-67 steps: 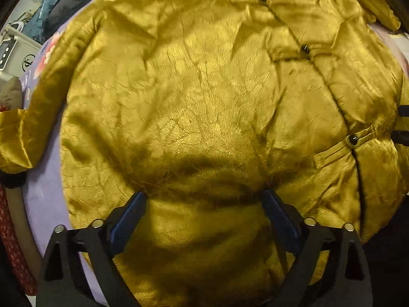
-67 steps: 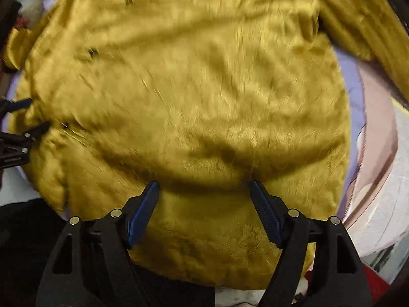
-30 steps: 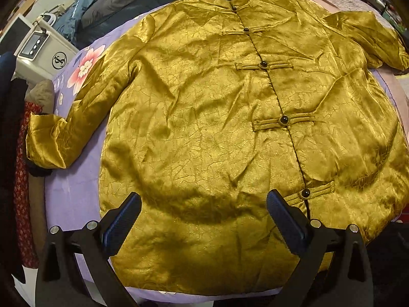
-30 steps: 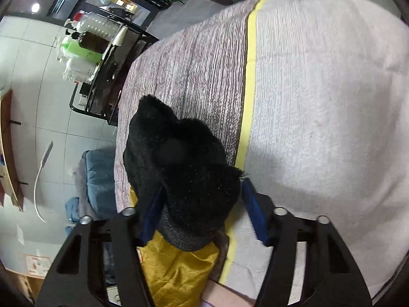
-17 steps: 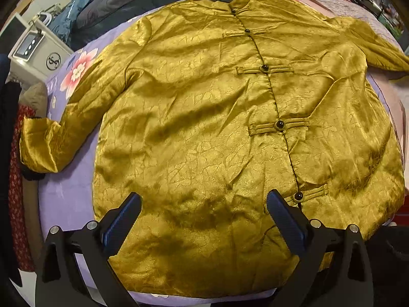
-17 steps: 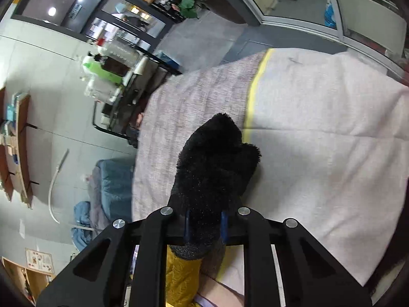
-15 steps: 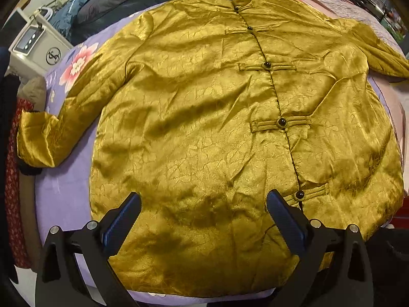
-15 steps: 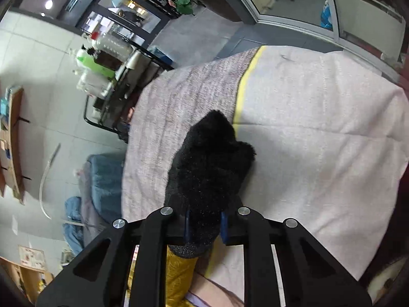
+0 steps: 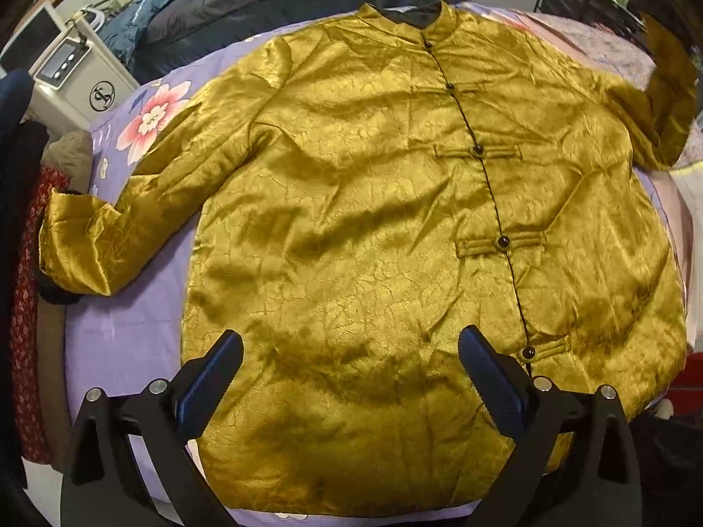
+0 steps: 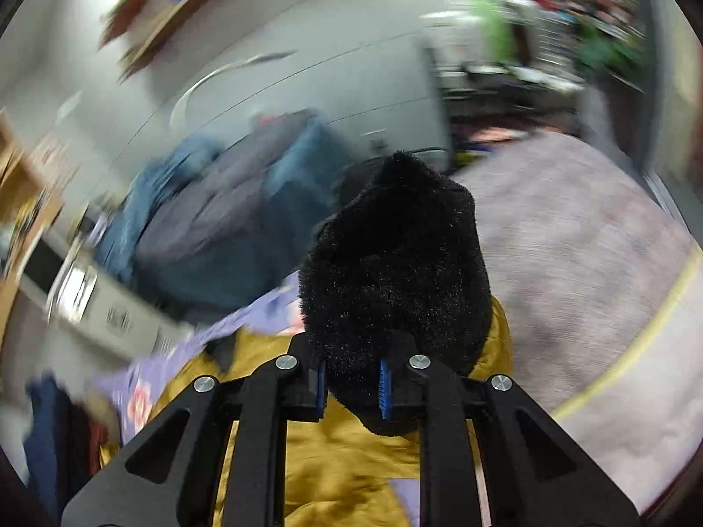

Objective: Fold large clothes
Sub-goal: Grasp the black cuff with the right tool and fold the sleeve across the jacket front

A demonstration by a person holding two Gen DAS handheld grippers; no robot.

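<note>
My right gripper (image 10: 351,384) clamped on black fleece cuff (image 10: 395,263), sleeve lifted. Left gripper (image 9: 349,371) wide open, empty, above hem of gold jacket (image 9: 373,219) lying flat on purple floral sheet (image 9: 123,307). Risk: plush cuff slips; unpinned jacket drags, bunches.

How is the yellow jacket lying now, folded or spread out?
Mostly spread out: the jacket lies flat, front up and buttoned, on the purple sheet. Only one sleeve is lifted.

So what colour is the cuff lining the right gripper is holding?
Black and fuzzy, clearest in the right wrist view.
</note>
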